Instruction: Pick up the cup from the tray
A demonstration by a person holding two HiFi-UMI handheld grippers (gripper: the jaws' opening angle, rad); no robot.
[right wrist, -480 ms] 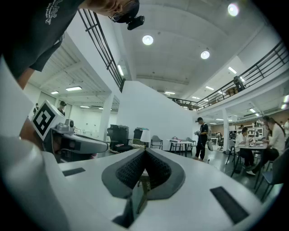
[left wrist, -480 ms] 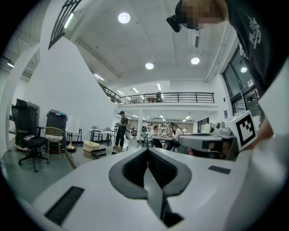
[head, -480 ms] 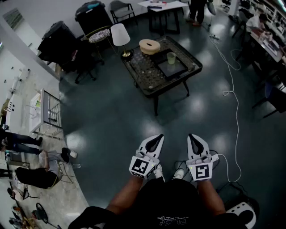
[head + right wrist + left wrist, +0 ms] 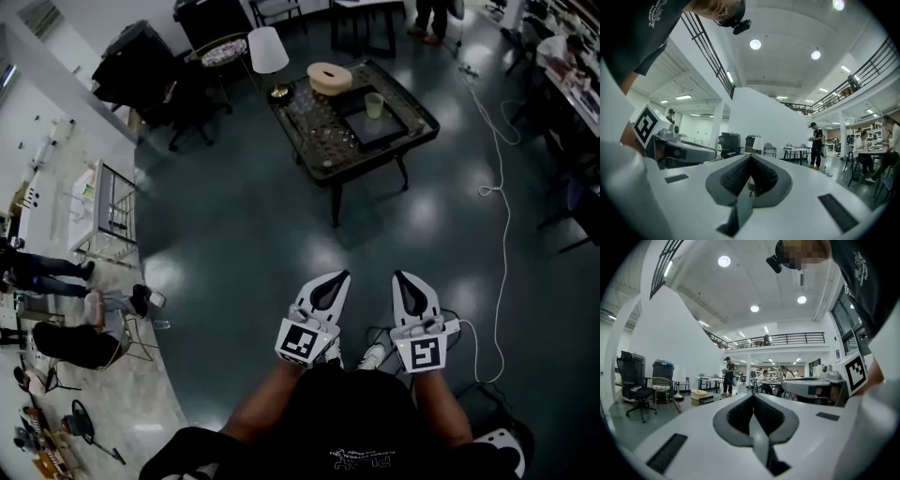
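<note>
While the cup [image 4: 374, 104] sits way over on the low dark table [image 4: 330, 161], nothing's really happened yet, so I'd call this the walk-up stage. It's a pale green cup, upright, on the dark tray [image 4: 382, 131] toward the right side of the tabletop, near the tray's far edge. A round tan thing [image 4: 329, 77] sits just beside the tray, and a white-shaded lamp [image 4: 267, 49] stands at the far left corner.

Both tools are held low in front of the person, well apart from the table. The left gripper [image 4: 336, 279] has its jaws pressed together with nothing between them, and the right gripper [image 4: 403, 279] looks the same: pads meeting, no object in there.

My take on doing this well:
- Close the gap first. No point reaching from here.
- Mind the white cable [image 4: 506, 187] snaking across the floor on the right; that's the trip hazard, I reckon.
- I'd use the right one, since the cup is on that side of the table.
- Spread the jaws before getting near, not over the cup.
- Come in from the side, level, pads around the middle of the cup wall.
- Squeeze gently, since it looks light and might tip or crush, then lift straight up so the tray doesn't get dragged.
</note>
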